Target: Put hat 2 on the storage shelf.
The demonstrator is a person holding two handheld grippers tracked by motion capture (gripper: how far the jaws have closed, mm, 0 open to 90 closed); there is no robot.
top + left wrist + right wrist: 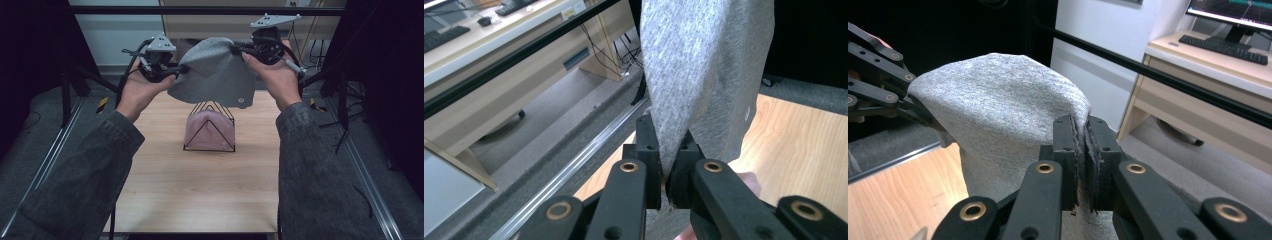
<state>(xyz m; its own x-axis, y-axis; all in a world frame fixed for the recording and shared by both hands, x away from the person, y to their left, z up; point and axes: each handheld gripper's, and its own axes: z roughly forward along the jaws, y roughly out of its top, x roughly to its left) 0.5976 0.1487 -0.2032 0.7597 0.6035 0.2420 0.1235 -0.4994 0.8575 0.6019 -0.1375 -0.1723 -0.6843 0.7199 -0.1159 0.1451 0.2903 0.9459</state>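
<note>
A grey knitted hat (216,72) hangs in the air above the table, stretched between both grippers. My left gripper (181,69) is shut on its left edge; in the left gripper view the cloth (699,65) runs down between the closed jaws of that gripper (668,150). My right gripper (239,48) is shut on the hat's upper right edge, and in the right gripper view the grey hat (998,115) bulges out to the left of my right gripper (1082,140). Below the hat stands a black wire rack (209,128) holding a pink hat (210,131).
The wooden table (200,190) has dark rails along its left and right sides. A black bar (210,10) crosses the top of the frame. A desk with a keyboard and monitor (1233,30) stands beyond the table.
</note>
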